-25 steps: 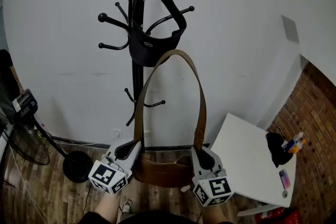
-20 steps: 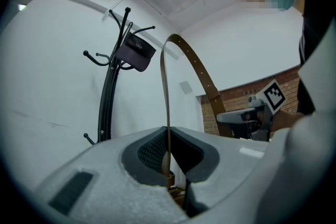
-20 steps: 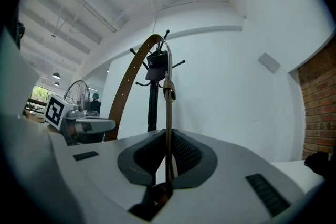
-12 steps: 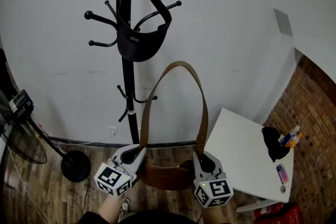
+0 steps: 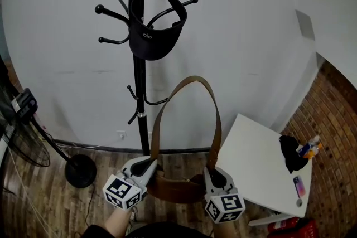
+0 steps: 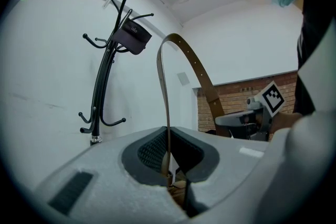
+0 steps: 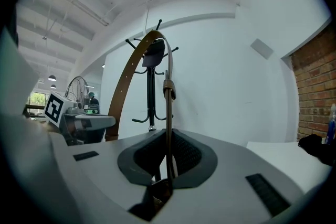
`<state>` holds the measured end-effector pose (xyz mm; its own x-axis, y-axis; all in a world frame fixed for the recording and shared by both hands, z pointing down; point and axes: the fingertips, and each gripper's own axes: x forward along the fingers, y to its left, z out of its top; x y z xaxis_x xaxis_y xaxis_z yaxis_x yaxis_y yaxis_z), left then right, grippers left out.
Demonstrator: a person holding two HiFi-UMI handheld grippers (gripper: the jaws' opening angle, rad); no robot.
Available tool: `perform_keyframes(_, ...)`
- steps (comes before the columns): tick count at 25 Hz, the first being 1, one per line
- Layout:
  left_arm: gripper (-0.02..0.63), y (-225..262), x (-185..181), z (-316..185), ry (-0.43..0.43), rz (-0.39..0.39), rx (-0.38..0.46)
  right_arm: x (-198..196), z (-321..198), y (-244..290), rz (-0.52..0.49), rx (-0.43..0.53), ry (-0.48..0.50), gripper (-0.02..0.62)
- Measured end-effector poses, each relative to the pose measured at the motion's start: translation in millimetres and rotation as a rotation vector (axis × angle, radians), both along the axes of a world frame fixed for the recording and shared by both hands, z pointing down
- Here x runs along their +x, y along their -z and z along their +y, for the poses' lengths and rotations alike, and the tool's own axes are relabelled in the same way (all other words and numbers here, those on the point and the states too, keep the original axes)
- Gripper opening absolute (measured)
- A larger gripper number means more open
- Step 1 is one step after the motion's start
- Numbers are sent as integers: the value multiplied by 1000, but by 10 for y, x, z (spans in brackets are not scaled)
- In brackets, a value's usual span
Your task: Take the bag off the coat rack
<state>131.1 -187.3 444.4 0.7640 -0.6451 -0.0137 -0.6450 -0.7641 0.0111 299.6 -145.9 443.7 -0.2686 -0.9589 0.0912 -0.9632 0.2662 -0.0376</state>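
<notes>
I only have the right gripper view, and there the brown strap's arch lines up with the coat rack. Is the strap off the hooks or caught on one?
Observer: Off. In the head view the strap arches free to the right of the coat rack and rests on no hook.
Operator: What has its other side?
Observer: The left gripper view shows the left tongs shut on the strap's other leg.
Operator: And the bag itself?
Observer: In the head view the brown bag hangs low between the left tongs and the right tongs.
</notes>
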Motion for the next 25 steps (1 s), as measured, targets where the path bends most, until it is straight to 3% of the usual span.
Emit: perform_keyframes(25,18,-121,-44,-103,-8,-7,-38,-34,-68,-151,-4,-40,-23,26)
